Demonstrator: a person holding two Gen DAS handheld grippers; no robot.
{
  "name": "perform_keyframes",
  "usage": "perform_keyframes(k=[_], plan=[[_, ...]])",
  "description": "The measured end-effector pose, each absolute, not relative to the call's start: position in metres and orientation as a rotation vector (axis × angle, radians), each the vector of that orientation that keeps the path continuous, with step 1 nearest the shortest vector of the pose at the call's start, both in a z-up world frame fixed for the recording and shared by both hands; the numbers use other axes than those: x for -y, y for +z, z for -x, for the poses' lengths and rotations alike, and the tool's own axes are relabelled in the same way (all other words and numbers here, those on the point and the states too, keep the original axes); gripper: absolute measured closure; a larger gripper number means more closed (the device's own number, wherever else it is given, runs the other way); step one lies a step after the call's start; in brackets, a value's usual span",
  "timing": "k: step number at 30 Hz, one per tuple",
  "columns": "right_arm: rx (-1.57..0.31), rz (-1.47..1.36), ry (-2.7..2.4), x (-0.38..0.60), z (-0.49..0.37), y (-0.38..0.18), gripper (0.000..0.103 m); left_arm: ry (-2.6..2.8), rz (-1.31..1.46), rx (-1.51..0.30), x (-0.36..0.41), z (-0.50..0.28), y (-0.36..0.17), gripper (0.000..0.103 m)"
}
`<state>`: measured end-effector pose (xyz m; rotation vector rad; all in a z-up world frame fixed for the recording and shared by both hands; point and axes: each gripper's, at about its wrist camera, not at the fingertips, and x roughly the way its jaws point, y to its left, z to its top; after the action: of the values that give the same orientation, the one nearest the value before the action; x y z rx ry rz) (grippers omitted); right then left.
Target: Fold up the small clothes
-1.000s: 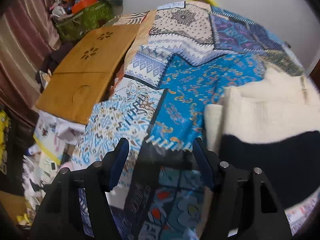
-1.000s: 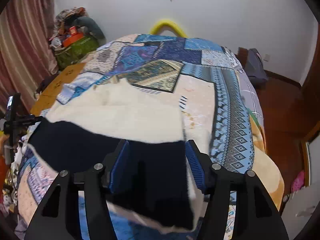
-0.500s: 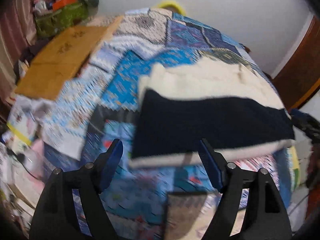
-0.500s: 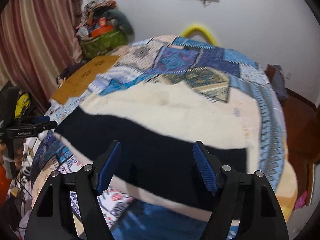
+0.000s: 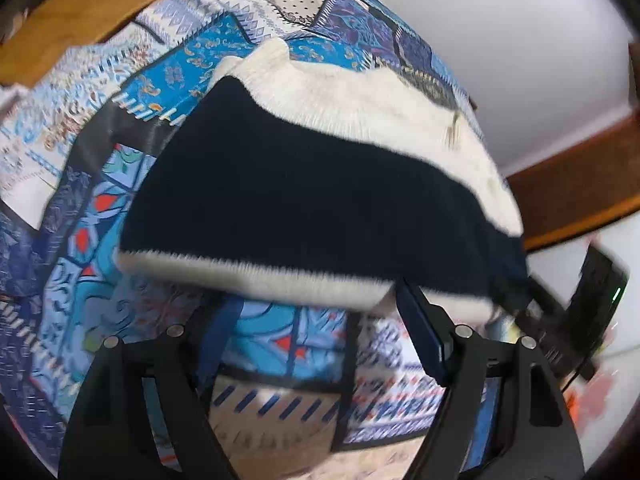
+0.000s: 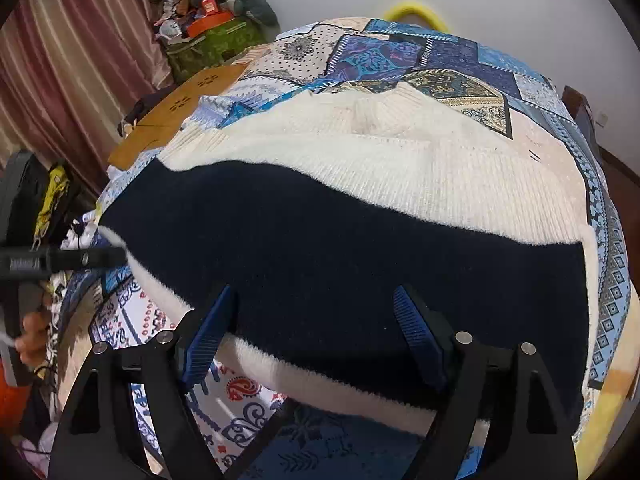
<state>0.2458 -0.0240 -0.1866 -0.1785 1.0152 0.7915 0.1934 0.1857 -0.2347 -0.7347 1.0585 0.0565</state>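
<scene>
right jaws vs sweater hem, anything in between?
Nothing. In the right wrist view the right gripper, jaws open, straddles the sweater's near white hem directly; only patchwork bedspread lies beneath.

Your left wrist view is smeared with motion, so the patchwork bedspread in blues and creams (image 5: 168, 60) loses its pattern detail toward the bed's near edge. The cream and navy knitted sweater (image 5: 304, 184) hides the bedspread beneath it, and its right end slips behind your right gripper (image 5: 576, 312), itself a dark blur at the frame's right side. In your right wrist view the sweater's near hem passes behind the blue ribbed pads (image 6: 416, 332), so you cannot tell whether they touch it. Your left gripper (image 6: 64, 260) is cut off by the left edge, as is the hand (image 6: 34, 336) below it. The yellow curved object (image 6: 414, 10) beyond the bed's far edge is half hidden.
</scene>
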Motion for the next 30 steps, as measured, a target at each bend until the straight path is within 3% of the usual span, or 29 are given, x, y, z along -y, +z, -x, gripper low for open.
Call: perform_keyframes(k=[8,10,12,15,24,30], plan=[[-1.011,0.157,0.806,0.026,-0.242,-0.189,0.023,0.071,1.073,-0.976,-0.234,-0.215,-0.26,0.027],[-1.01,0.157,0.808,0.026,-0.241,-0.188,0.023,0.112,1.082,-0.969,-0.243,-0.22,-0.264,0.039],[-1.012,0.156,0.81,0.027,-0.24,-0.188,0.023,0.152,1.057,-0.97,-0.248,-0.224,-0.267,0.058],[-1.013,0.164,0.815,0.027,-0.24,-0.185,0.023,0.153,1.015,-0.958,-0.25,-0.225,-0.264,0.073],[-0.945,0.167,0.77,0.047,-0.243,-0.158,0.023,0.367,0.708,-0.82,-0.278,-0.207,-0.181,0.078],[-0.924,0.1,0.722,0.07,-0.251,-0.156,0.023,0.436,0.486,-0.763,-0.255,-0.216,-0.128,0.078]])
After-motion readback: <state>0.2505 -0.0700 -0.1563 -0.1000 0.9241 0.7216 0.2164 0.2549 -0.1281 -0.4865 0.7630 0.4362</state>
